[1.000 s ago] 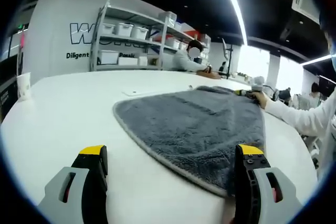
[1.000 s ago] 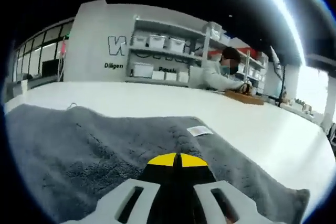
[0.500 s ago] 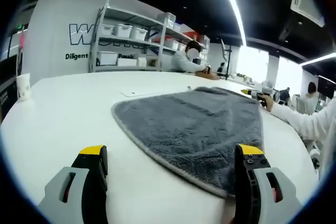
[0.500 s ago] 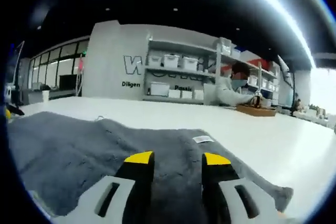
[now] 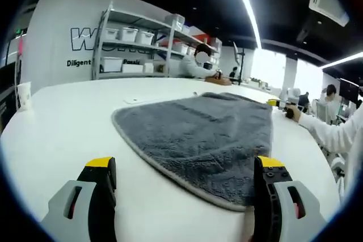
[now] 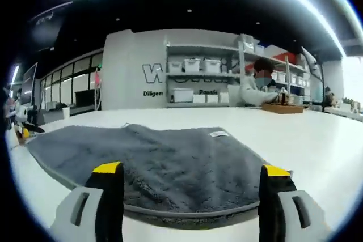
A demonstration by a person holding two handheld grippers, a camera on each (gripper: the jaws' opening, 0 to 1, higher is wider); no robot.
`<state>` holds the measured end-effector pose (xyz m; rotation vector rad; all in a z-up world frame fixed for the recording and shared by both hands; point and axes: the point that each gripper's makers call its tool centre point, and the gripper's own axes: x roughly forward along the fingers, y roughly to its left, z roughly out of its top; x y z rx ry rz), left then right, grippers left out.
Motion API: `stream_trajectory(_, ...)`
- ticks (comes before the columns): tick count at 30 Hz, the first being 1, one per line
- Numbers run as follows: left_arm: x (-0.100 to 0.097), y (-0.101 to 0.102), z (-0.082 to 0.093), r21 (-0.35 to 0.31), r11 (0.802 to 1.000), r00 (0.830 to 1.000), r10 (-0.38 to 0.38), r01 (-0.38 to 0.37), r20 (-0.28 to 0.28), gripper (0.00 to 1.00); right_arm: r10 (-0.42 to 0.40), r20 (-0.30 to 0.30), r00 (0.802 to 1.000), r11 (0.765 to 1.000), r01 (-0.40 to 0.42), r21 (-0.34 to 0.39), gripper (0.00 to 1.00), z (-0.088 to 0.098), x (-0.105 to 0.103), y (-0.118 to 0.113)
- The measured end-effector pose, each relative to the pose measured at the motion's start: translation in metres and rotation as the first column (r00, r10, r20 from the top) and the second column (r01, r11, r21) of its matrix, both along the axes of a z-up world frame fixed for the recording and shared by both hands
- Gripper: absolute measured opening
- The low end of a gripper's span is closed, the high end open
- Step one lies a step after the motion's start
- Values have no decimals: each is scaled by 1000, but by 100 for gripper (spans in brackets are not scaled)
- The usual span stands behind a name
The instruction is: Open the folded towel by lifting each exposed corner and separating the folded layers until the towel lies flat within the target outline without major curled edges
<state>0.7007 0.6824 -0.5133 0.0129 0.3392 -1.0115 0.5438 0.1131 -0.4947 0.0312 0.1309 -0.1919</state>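
The grey towel lies spread on the white table, its hemmed near edge running between my left gripper's jaws. That gripper is open wide, just short of the towel's front edge and holding nothing. In the right gripper view the towel lies flat with a small white label on top. My right gripper is open wide at the towel's near hem with nothing between its jaws. From the left gripper view the right gripper sits beyond the towel's far right corner, held by a hand in a white sleeve.
A paper cup stands at the table's left edge. Metal shelves with white bins line the back wall. A person sits at the table's far side. Bare table extends right of the towel.
My right gripper went from shut on the towel to open wide and drew back to the hem. The towel now lies flatter. The left gripper stays open in place.
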Motion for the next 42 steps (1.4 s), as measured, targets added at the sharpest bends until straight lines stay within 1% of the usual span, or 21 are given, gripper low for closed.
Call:
stream_trajectory(2,-5,-1,0,1,1000,1000,-9,9,1,100,-3,0,1000,1000,3,-22,100,1,-4,-1)
stream_trajectory(3,-13,-3,0,2,1000,1000,-19,19,1,100,8,-4,1000,1000,-8,-26,99,1,-6,1)
stream_trajectory(6,-26,-6,0,6,999,999,-39,39,5,100,38,-6,999,999,-38,-25,99,0,-8,5)
stream_trajectory(7,-27,-6,-1,7,999,999,-42,42,6,100,41,-7,999,999,-41,-26,99,0,-8,5)
stream_trajectory(9,-36,-8,-1,19,998,998,-57,57,13,100,62,-8,998,998,-62,-30,99,0,-11,9)
stream_trajectory(11,-47,-8,-4,55,996,997,-72,70,29,100,85,-14,996,996,-85,-26,99,-1,-14,11)
stream_trajectory(15,-66,-10,-3,71,993,994,-97,94,49,100,110,-13,994,994,-110,-18,99,-2,-21,14)
stream_trajectory(17,-75,-12,-2,96,989,989,-119,111,90,100,112,-10,994,994,-112,-9,99,-3,-25,13)
stream_trajectory(18,-78,-13,-3,122,986,985,-128,114,115,100,112,-6,994,994,-112,-2,99,-2,-26,12)
stream_trajectory(20,-83,-14,-5,161,981,981,-134,111,140,99,111,12,994,994,-111,19,99,0,-25,10)
stream_trajectory(21,-84,-14,-5,166,980,980,-137,112,144,97,112,15,994,993,-112,22,99,0,-25,10)
stream_trajectory(24,-88,-17,-4,183,975,972,-159,127,173,87,109,28,994,994,-109,27,99,1,-25,11)
stream_trajectory(27,-88,-17,-1,171,976,970,-163,133,178,80,109,26,994,994,-110,24,99,1,-27,12)
stream_trajectory(28,-89,-16,1,166,977,968,-163,131,192,76,114,13,993,993,-114,22,99,-1,-26,12)
stream_trajectory(31,-89,-16,-1,198,971,962,-173,132,212,62,115,3,993,993,-115,13,99,-3,-25,12)
stream_trajectory(33,-90,-17,-3,216,966,958,-186,139,216,57,117,5,993,993,-117,10,99,-2,-25,13)
stream_trajectory(35,-90,-19,-7,254,956,953,-208,150,220,52,121,23,992,992,-121,18,99,0,-25,13)
stream_trajectory(37,-91,-20,-7,263,951,945,-227,163,234,43,120,31,992,992,-120,28,99,1,-25,11)
stream_trajectory(39,-92,-20,-7,265,950,945,-229,165,233,35,119,33,992,992,-120,33,99,1,-25,10)
stream_trajectory(40,-91,-20,-9,264,949,944,-237,175,228,32,118,52,992,992,-120,41,99,4,-26,10)
stream_trajectory(42,-93,-22,-11,246,949,946,-251,199,205,27,118,60,991,992,-121,46,99,5,-26,10)
